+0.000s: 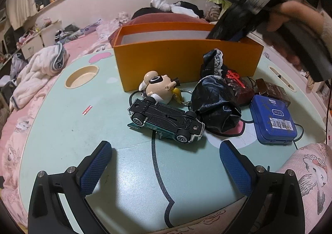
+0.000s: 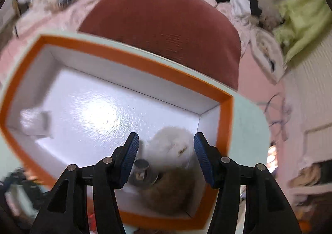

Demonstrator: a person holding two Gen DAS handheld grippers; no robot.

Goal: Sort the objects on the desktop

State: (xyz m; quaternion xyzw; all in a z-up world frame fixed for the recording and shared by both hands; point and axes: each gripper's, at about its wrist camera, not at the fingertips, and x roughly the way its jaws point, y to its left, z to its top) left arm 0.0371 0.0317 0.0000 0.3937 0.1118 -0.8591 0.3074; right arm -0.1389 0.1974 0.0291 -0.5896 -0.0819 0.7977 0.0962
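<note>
Left gripper (image 1: 165, 158): fingers spread, empty, above the desk (image 1: 62, 130). Ahead lie toy car (image 1: 166, 121), figurine keychain (image 1: 159, 86), black pouch (image 1: 215, 107), blue tin (image 1: 272, 120). Right gripper (image 2: 165, 154): over the orange box (image 2: 145, 61), fingers flanking a furry pom-pom (image 2: 172, 144); grasp undeterminable.

Orange box (image 2: 128, 57): matt card walls, glossy white floor. Toy car (image 1: 166, 122): black plastic underside, chromed wheels. Blue tin (image 1: 271, 120): smooth painted metal; black pouch (image 1: 215, 109): shiny crinkled cloth.
</note>
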